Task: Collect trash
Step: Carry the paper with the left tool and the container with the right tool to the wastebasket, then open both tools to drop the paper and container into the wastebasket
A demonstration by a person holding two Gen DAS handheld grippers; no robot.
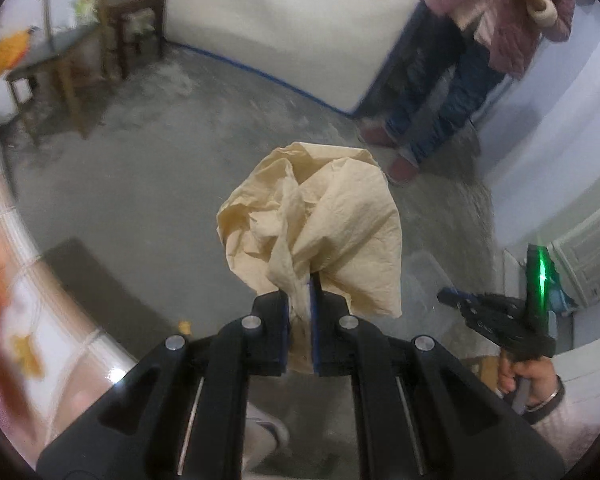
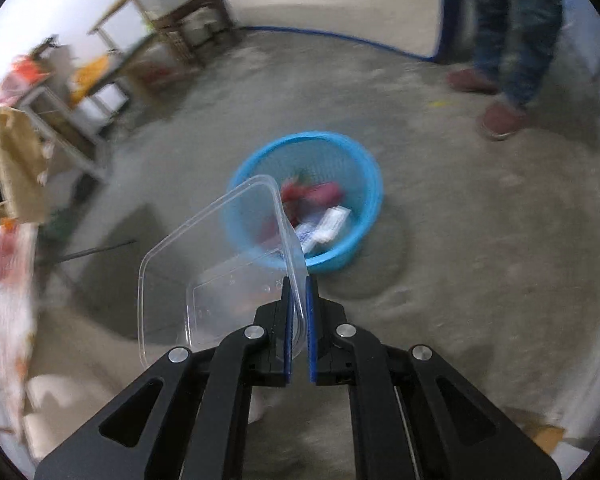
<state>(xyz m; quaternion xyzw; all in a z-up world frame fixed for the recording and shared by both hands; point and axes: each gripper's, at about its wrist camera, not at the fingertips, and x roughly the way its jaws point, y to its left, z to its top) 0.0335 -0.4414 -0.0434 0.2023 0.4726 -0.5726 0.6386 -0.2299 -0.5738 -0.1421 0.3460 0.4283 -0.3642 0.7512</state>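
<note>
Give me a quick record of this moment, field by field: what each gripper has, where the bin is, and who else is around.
left gripper: shut on a crumpled beige paper napkin, held above the floor
right gripper: shut on the rim of a clear plastic container, tilted
bin: blue basket on the concrete floor, ahead of the right gripper
bin contents: red and white wrappers, blurred
bystander: person in jeans, standing by the wall

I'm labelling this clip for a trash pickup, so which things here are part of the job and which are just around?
Part of the job:
- left gripper, shut on crumpled tissue
- right gripper, shut on clear container
- blue basket, already holding wrappers

Just around:
- bystander
- wooden chair
- white panel
</note>
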